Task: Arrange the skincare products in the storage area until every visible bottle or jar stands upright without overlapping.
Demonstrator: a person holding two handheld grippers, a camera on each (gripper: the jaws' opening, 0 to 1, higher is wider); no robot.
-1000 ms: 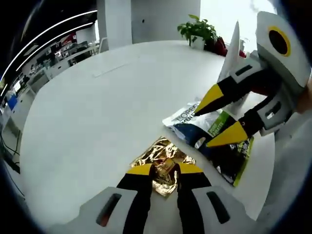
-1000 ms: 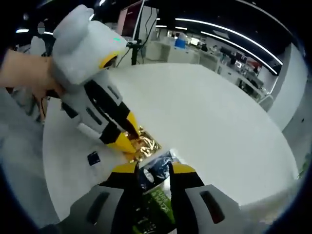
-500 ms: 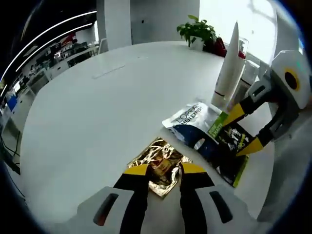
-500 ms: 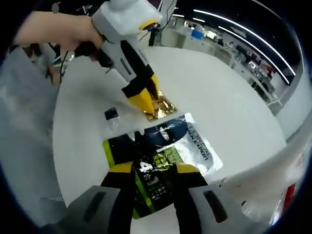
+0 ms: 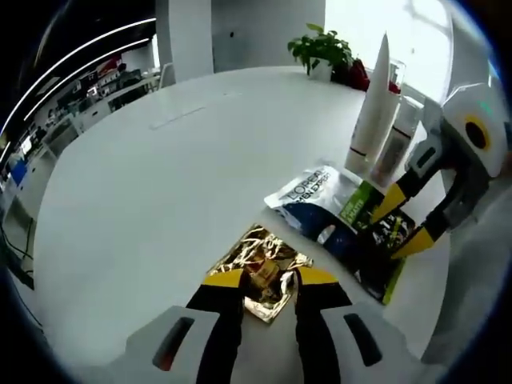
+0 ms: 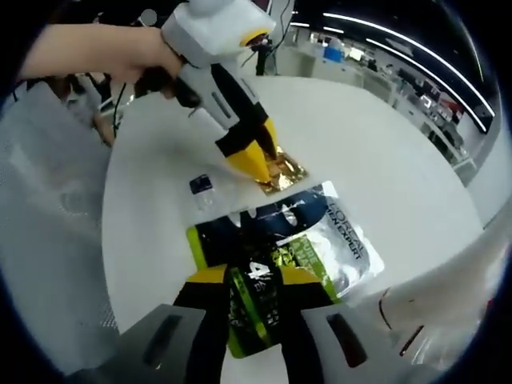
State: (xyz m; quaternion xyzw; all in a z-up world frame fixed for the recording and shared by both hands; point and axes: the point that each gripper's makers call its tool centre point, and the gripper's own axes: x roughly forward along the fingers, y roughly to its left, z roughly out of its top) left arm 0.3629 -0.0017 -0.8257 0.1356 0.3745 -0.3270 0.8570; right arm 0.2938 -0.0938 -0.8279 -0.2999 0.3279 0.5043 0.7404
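Left gripper stood with jaws apart astride the gold packet, lying flat on the white table. Right gripper, jaws apart, straddled the green-and-silver packet. White tube stood upright beside a bottle
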